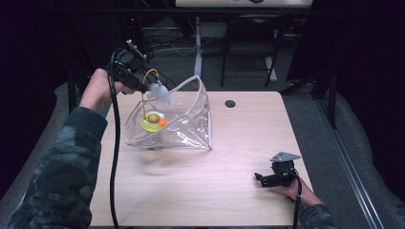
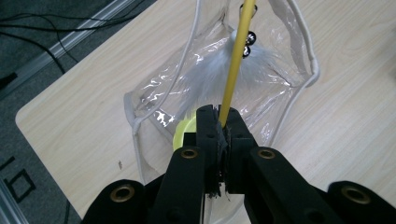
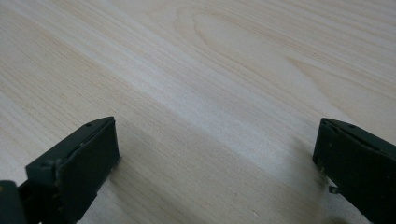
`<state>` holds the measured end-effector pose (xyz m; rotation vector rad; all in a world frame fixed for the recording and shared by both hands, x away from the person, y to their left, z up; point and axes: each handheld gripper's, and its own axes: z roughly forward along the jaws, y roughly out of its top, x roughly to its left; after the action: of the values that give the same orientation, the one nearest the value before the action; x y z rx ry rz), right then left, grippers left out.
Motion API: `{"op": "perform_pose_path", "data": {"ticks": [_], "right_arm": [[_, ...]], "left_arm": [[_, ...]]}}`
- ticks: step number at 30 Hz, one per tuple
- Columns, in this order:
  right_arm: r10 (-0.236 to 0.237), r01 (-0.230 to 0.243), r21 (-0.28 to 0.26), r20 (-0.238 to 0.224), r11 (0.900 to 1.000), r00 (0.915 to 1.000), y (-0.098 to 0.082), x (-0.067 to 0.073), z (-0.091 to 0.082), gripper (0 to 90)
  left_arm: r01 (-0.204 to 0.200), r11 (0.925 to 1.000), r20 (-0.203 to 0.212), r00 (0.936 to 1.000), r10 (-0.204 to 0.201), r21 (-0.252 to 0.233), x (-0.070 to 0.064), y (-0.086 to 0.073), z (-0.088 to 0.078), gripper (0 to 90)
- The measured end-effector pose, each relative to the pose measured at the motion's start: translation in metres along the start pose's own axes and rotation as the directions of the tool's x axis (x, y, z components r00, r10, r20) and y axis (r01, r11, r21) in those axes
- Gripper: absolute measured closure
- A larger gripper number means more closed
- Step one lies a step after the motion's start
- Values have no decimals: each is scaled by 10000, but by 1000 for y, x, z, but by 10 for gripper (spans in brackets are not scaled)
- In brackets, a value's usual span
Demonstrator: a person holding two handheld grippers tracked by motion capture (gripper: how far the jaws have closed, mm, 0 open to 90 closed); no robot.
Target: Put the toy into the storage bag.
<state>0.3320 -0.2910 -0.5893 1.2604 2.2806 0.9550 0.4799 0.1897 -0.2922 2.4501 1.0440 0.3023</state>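
Note:
A clear plastic bag [image 1: 191, 119] stands open on the wooden table [image 1: 239, 148]. Inside it lies a yellow-green disc [image 1: 152, 122] with an orange ball [image 1: 162, 122] and a dark ball. My left gripper [image 1: 143, 88] hovers over the bag's left rim, shut on a thin yellow wand [image 1: 143, 102] that carries a white feather tuft [image 1: 160, 93]. In the left gripper view the jaws [image 2: 219, 119] pinch the yellow wand [image 2: 231, 74], with the feathers [image 2: 210, 77] and the bag [image 2: 289, 93] beyond. My right gripper [image 1: 260, 179] rests near the table's front right, open [image 3: 217, 154] over bare wood.
A round cable hole [image 1: 230, 103] sits at the table's far edge. Beyond the table are a desk leg [image 1: 197, 45], chair legs and floor cables. The left gripper's black cable [image 1: 113, 157] trails across the table's left side.

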Motion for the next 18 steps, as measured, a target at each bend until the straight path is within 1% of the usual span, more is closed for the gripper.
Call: {"op": "perform_pose_path", "data": {"ticks": [3,7,8,10,12,13,14,15,18], "right_arm": [[9,-9,-8,-10,10000,10000,0,0,0,0],[0,0,-21,-26,10000,10000,0,0,0,0],[6,-6,-14,-32,10000,10000,0,0,0,0],[-2,2,-6,-24,10000,10000,0,0,0,0],[-1,1,-11,-29,10000,10000,0,0,0,0],[-3,3,-10,-29,10000,10000,0,0,0,0],[-5,5,-11,-36,10000,10000,0,0,0,0],[9,-10,-30,-10,10000,10000,0,0,0,0],[-48,48,35,69,10000,10000,0,0,0,0]], "left_arm": [[56,10000,75,10000,-56,2,1,-1,10,878],[103,9997,343,9993,-111,234,2,-3,25,878],[61,9994,367,9993,-73,326,3,-4,28,878],[216,9993,459,9987,-230,314,3,-6,35,877],[233,9990,543,9982,-254,382,2,-8,40,877],[155,9991,551,9983,-177,392,3,-8,41,877],[164,9989,596,9980,-191,444,3,-9,44,877],[223,9986,592,9979,-252,490,2,-9,47,878],[167,9981,678,9975,-207,587,3,-10,52,877]]}}
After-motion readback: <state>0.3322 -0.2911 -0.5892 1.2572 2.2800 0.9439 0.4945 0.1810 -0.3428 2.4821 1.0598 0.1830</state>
